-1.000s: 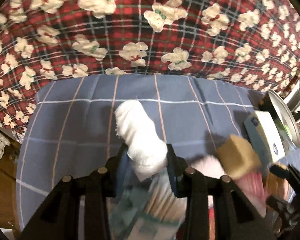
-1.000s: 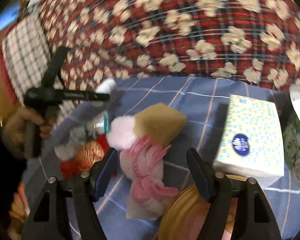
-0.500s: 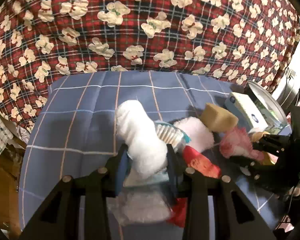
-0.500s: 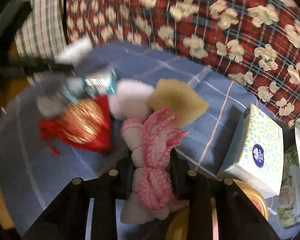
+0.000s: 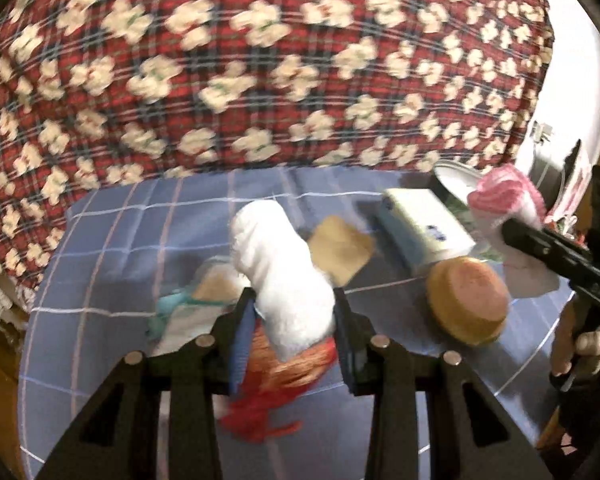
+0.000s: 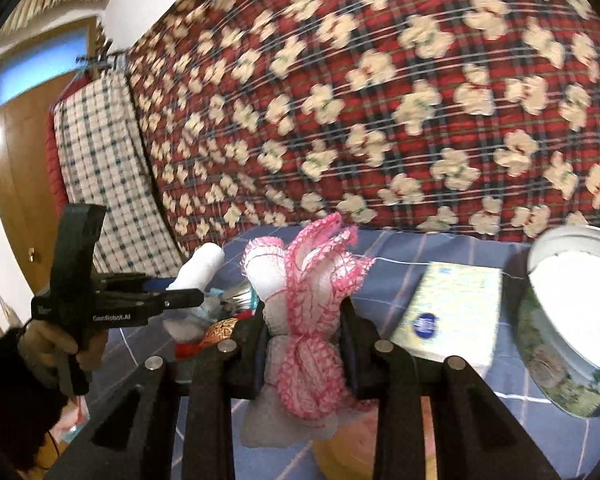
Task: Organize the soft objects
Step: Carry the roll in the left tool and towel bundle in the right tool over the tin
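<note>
My left gripper (image 5: 296, 320) is shut on a rolled white cloth (image 5: 276, 264) and holds it above the blue checked cloth (image 5: 100, 264). Under it lie a red and gold pouch (image 5: 284, 380), a striped teal-edged cloth (image 5: 188, 312) and a tan sponge (image 5: 340, 248). My right gripper (image 6: 304, 344) is shut on a pink-edged mesh cloth (image 6: 304, 292), lifted off the surface. That cloth also shows in the left wrist view (image 5: 504, 196). The left gripper and white roll (image 6: 198, 268) show in the right wrist view.
A tissue box (image 6: 452, 312) lies on the blue cloth beside a round tin (image 6: 568, 320) at the right. A round tan and pink cushion (image 5: 468, 300) sits near the box. A red plaid quilt (image 5: 260, 60) rises behind. A checked towel (image 6: 100, 160) hangs at the left.
My right gripper has lifted the pink-edged cloth off the pile and swung right. My left gripper has moved right over the red pouch, still holding the white roll.
</note>
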